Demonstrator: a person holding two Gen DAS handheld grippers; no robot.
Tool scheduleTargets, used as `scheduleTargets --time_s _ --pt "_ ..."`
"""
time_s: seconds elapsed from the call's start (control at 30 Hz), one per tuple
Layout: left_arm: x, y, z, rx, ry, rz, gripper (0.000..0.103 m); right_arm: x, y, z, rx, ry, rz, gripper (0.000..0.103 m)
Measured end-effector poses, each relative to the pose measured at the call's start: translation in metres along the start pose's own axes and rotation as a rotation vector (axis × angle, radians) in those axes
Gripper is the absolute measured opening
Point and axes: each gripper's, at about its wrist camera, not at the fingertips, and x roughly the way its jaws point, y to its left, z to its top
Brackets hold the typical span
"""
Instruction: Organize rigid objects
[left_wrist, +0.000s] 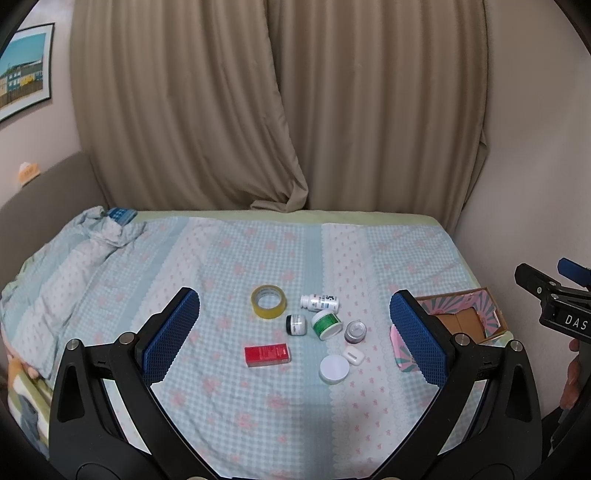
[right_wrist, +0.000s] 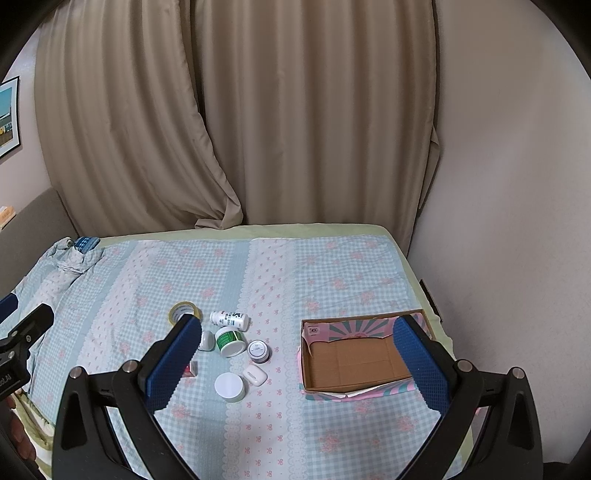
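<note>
Small rigid objects lie in a cluster on the bed: a yellow tape roll (left_wrist: 268, 301), a white pill bottle on its side (left_wrist: 319, 302), a black-and-white jar (left_wrist: 296, 325), a green-labelled jar (left_wrist: 325, 324), a small purple jar (left_wrist: 355, 331), a white earbud case (left_wrist: 353, 355), a round white lid jar (left_wrist: 334, 369) and a red box (left_wrist: 267, 355). An open cardboard box (right_wrist: 360, 360) with pink pattern sits to their right. My left gripper (left_wrist: 295, 334) is open above the cluster. My right gripper (right_wrist: 295, 363) is open, between cluster and box.
The bed has a blue checked floral cover (right_wrist: 332, 280). A bunched-up blanket (left_wrist: 74, 251) lies at the far left. Beige curtains (left_wrist: 280, 110) hang behind the bed and a wall (right_wrist: 517, 221) bounds its right side.
</note>
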Motion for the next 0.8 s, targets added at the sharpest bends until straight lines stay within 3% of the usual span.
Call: scheduleTargets --time_s 0.43,0.63,0.8 --pt "0.012 0.005 0.004 -0.028 0.055 0.049 0.102 -0.002 0.004 -0.002 -0.019 0.022 0.046 0.103" --pt "0.035 0.042 -0.004 -0.043 0.100 0.044 0.102 0.014 0.022 -0.011 -0.035 0.046 0.074 0.103" --pt "0.066 0.092 -0.003 -0.041 0.156 -0.017 0.102 0.035 0.051 -0.018 -0.022 0.096 0.059 0.103"
